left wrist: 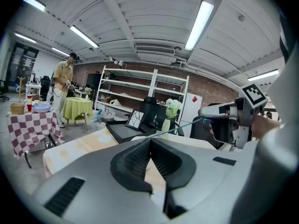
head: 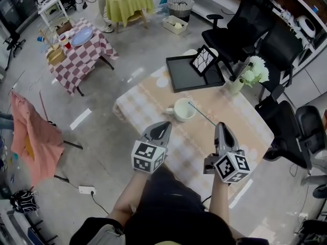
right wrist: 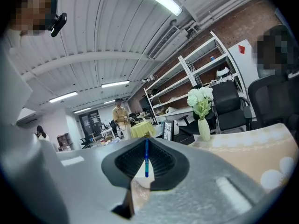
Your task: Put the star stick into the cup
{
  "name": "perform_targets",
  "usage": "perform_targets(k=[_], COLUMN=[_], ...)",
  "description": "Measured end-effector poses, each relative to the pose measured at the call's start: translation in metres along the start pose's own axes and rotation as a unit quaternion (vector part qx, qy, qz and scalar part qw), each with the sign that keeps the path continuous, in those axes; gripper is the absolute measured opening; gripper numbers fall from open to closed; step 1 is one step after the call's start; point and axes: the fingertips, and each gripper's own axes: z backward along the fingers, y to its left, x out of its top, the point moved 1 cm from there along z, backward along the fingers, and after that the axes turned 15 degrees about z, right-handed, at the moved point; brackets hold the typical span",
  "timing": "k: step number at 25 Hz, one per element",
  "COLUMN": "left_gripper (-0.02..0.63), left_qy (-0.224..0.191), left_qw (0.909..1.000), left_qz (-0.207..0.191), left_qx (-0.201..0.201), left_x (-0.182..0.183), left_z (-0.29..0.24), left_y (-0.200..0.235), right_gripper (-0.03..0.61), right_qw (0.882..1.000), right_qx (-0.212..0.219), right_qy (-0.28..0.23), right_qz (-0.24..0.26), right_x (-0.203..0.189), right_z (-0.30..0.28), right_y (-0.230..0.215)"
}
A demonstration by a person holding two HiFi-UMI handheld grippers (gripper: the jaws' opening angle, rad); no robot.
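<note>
**Stick at the cup's rim, drop not yet made**

The counter (head: pixel 145 102), under a pale checked cloth, fills the middle of the head view. A black tray (head: pixel 176 79) lies at its 12 o'clock end with a framed picture (head: pixel 204 60) propped on it. A vase of flowers (head: pixel 254 71) stands at about 2 o'clock. The white cup (head: pixel 183 109) sits upright near the counter's centre, apart from the tray and with its mouth unobstructed.

The left tool (head: pixel 164 125) hangs at the cup's 7 o'clock, near it but not touching. Its own view shows the jaws pressed together with nothing between them, so it looks idle.

The right tool (head: pixel 221 126) is at the cup's 4 o'clock, clenched on the star stick (head: pixel 203 114). In the right gripper view the thin blue shaft (right wrist: pixel 146 157) stands pinched between the ribbed pads. From there the stick runs toward 10 o'clock at a shallow slant, and its far end reaches the cup's rim at about 2 o'clock. Whether that end is just above the rim or already past it cannot be told, and the star itself is too small to make out.

As I read it, this is the delivery step: the stick is gripped and aimed, but not yet in the cup. The next move calls for bringing the far end over the mouth and tipping the shaft steeper. Then it must be lowered until the end is well inside, and only then should the jaws let go. Released this flat, the stick would likely lever off the rim or nudge the light cup.
</note>
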Motion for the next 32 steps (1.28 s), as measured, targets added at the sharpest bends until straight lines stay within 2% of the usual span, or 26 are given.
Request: perform_targets(k=[22, 32], left_gripper=[0.011, 0.011], left_qy=[0.043, 0.047], left_qw=[0.9988, 0.9984], left_qz=[0.015, 0.020], left_qx=[0.016, 0.024], left_x=[-0.023, -0.028], left_z=[-0.035, -0.040], left_y=[0.032, 0.049], right_gripper=[0.017, 0.017], right_qw=[0.999, 0.999], right_qx=[0.001, 0.005], right_qy=[0.046, 0.047], right_qz=[-0.021, -0.025], right_x=[-0.042, -0.050], right_z=[-0.039, -0.049], right_y=[-0.011, -0.007])
